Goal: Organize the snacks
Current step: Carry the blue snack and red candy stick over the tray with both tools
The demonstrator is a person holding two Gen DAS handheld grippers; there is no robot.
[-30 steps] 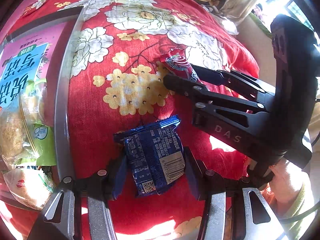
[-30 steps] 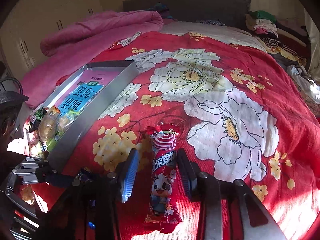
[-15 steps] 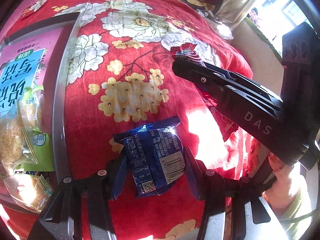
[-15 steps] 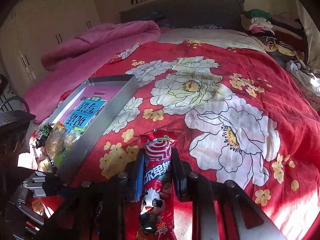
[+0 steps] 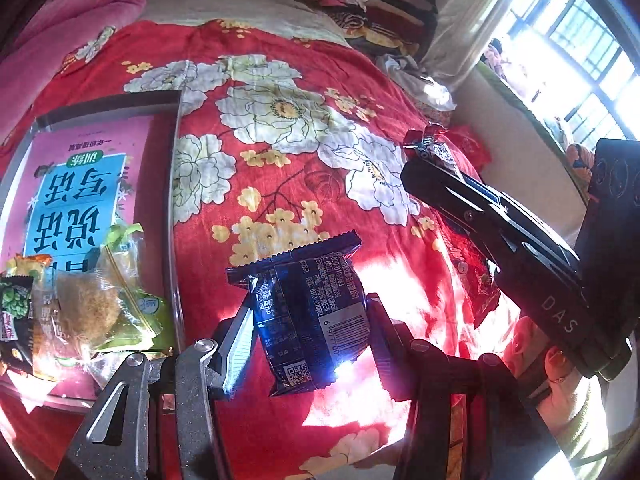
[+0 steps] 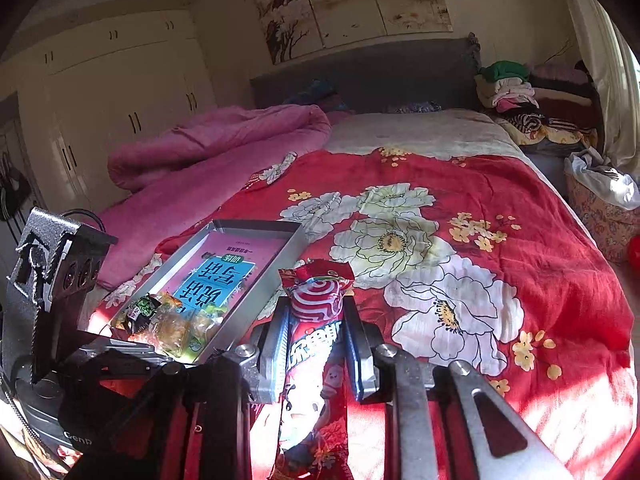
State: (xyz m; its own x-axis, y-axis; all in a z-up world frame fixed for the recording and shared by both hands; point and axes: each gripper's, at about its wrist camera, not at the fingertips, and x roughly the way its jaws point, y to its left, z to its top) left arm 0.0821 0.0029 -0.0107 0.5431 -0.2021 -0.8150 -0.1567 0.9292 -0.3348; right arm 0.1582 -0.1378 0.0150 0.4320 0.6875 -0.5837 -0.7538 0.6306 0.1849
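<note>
**Both tongs carry a snack above the floral bedspread**

The left gripper (image 5: 310, 320) is clamped on a dark blue snack packet (image 5: 308, 312), its two pads pressed against the packet's sides; the barcode and a small square code face the camera, and the crimped top edge points toward the far side of the bed. The packet hangs over the near part of the red floral bedspread (image 5: 280, 168), just beside the right wall of the metal tray (image 5: 173, 184).

The right gripper (image 6: 316, 344) is closed narrowly on a long red snack stick wrapper (image 6: 316, 320) printed with a red-and-white swirl and a cartoon face. The wrapper stands roughly upright between the fingers, its twisted top rising above the fingertips. In the left wrist view this gripper sits to the right, near the bed's right edge.

The tray lies toward the left edge of the bedspread. At its near end rests a small heap of packets: a green pea packet (image 5: 14, 304) at the near left corner and a clear-wrapped pale cake (image 5: 86, 312) beside it. The tray's floor is covered by a pink and blue printed sheet (image 5: 76, 184).

Farther back, a pink quilt (image 6: 208, 148) is bunched at the bed's far left, and folded clothes (image 6: 516, 96) are piled at the far right corner by the grey headboard (image 6: 360, 72).
</note>
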